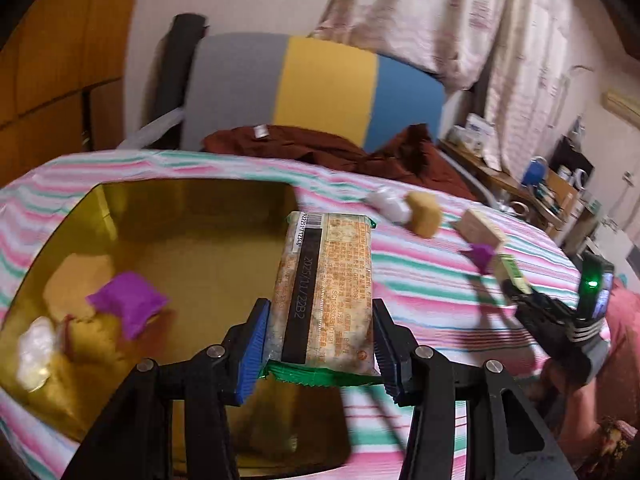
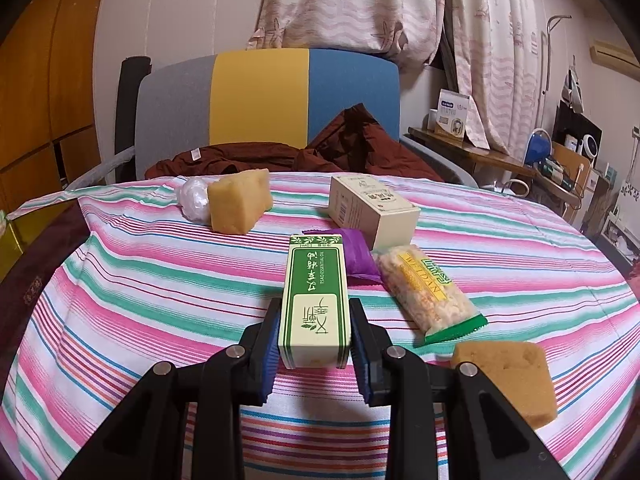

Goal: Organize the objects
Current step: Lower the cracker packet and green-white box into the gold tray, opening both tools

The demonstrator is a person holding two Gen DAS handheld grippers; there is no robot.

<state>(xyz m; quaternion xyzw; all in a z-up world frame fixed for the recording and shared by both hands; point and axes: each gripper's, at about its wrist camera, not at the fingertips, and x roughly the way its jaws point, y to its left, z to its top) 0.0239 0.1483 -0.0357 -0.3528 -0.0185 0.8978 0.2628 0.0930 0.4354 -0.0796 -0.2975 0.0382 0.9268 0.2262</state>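
The left gripper clamps a snack packet above the gold tin, which holds a purple sachet; the right gripper pinches a green essential oil box over the striped cloth, with a cream box and yellow sponge beyond

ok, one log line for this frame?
left gripper: shut on snack pack, over gold tin | right gripper: shut on green box | loose items remain
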